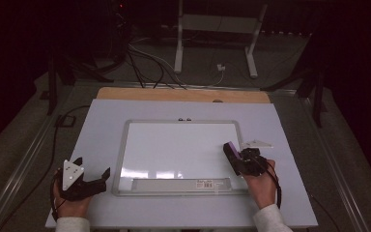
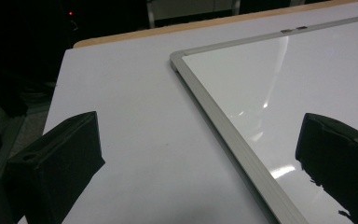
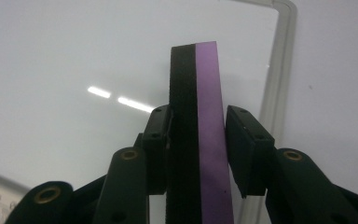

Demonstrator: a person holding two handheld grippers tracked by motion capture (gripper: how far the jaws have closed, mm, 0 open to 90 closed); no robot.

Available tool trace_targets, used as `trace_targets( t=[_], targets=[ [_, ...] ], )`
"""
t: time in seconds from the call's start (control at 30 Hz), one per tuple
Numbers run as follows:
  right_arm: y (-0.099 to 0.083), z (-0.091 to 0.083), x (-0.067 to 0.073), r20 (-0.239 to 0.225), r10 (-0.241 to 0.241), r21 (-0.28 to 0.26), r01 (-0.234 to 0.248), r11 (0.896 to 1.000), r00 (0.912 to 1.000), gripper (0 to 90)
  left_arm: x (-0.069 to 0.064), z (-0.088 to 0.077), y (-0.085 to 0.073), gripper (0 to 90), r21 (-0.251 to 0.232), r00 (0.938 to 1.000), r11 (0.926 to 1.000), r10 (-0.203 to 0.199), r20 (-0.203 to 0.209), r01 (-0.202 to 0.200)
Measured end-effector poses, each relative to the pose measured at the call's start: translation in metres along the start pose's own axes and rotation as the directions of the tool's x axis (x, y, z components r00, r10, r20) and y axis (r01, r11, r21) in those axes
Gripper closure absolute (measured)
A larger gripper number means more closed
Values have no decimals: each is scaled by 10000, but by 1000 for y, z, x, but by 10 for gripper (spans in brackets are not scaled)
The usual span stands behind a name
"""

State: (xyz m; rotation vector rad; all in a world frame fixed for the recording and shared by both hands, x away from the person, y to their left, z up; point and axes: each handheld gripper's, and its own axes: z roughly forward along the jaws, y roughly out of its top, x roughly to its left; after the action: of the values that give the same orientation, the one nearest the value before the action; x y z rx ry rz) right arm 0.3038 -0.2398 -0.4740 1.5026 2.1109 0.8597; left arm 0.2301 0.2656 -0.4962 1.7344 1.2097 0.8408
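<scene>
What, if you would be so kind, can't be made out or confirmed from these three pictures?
- Label print on the whiteboard tray: too small in the high view, cut off by the edge in the right gripper view.
- Whether the eraser touches the board: its far end is hidden by its own body in the right gripper view; blurred in the high view.
- Two small marks on the board's top frame: too small.
- Room beyond the table: too dark.

Board face: the whiteboard (image 1: 174,145) lies flat mid-table, its surface bare and open.
Right edge: the right gripper (image 1: 244,159) holds an eraser (image 1: 232,151) over it.
Left margin: the left gripper (image 1: 94,181) sits on the table (image 1: 96,125).
Front: a tray strip (image 1: 174,184) lines the board.
</scene>
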Motion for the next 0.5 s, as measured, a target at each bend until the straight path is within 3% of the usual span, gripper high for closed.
trace_targets(
  t=[0.5],
  targets=[
    [-22,-21,-1,-285,211,-17,-212,9998,9994,584,-1,0,1,12,-38,10000,10000,7,-6,-7]
  ],
)
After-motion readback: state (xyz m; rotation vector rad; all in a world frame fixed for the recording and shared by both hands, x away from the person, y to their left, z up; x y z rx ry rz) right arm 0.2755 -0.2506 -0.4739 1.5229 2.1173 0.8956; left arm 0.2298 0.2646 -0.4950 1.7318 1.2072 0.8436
